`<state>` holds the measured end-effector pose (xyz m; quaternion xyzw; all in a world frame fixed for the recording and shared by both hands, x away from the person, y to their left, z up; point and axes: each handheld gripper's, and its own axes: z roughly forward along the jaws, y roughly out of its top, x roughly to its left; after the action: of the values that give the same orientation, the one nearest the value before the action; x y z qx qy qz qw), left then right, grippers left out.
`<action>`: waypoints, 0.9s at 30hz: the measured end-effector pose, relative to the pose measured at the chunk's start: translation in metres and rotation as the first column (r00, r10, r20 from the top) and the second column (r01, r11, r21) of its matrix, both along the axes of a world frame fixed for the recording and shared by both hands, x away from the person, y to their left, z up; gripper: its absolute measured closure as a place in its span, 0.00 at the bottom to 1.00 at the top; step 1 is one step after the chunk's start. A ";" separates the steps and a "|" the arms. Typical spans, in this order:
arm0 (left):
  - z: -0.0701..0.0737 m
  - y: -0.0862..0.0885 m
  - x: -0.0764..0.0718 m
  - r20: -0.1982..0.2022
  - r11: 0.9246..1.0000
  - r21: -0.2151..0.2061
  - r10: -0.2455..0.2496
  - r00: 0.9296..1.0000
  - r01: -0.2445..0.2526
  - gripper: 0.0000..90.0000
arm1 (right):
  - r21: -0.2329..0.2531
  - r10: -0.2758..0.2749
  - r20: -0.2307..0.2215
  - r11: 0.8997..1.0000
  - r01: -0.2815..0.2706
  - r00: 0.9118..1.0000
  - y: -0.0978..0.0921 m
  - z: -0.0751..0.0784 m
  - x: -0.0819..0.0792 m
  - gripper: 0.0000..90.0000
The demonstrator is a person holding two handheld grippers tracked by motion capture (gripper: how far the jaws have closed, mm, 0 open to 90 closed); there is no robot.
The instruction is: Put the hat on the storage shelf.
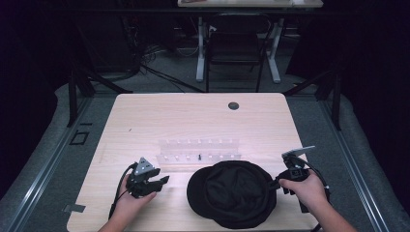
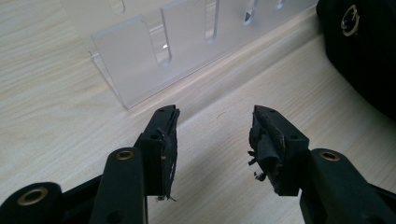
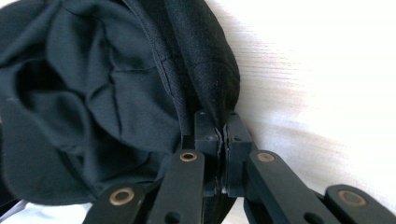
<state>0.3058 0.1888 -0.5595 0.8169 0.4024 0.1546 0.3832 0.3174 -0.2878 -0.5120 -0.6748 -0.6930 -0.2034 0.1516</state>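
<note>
A pale wooden table (image 1: 145,121) stands in a dark room, with a black chair (image 1: 235,46) and the white legs of another desk (image 1: 200,53) behind it. On the table there is one black cap (image 1: 232,193), one clear acrylic rack (image 1: 198,150) with a row of slots, and a single small dark peg (image 1: 199,156) standing in the rack. A round dark grommet (image 1: 233,105) sits near the table's far edge. Two grippers are in use, one in each hand. The left gripper (image 1: 162,181) rests on the table to the left of the cap, near the rack's left end; in the left gripper view its jaws are spread wide with bare wood between them, touching nothing. The right gripper (image 1: 275,184) is at the cap's right edge, and in the right gripper view its jaws are pressed together on the cap's fabric rim, pinching it. The cap lies near the front edge of the table, just in front of the rack, between the two hands.
</note>
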 end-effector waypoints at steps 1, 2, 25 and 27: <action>0.000 0.000 0.000 -0.001 1.000 0.001 0.001 1.000 -0.001 0.57 | 0.005 -0.022 0.012 1.000 0.022 1.000 0.002 0.002 -0.001 0.97; 0.000 0.000 0.000 -0.002 1.000 0.002 0.000 1.000 0.000 0.57 | -0.003 0.001 0.006 1.000 -0.001 1.000 0.001 0.005 -0.001 0.97; -0.001 0.000 0.000 0.002 1.000 -0.009 0.006 1.000 -0.006 0.57 | -0.003 0.035 -0.011 0.999 -0.035 0.999 0.014 0.069 0.000 0.97; 0.000 0.000 0.000 0.004 1.000 -0.007 0.003 1.000 -0.003 0.57 | 0.003 0.010 -0.002 1.000 -0.010 1.000 0.018 0.072 0.000 0.97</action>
<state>0.3053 0.1887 -0.5599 0.8146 0.4034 0.1556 0.3867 0.3169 -0.2702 -0.4398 -0.6714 -0.6959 -0.2030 0.1540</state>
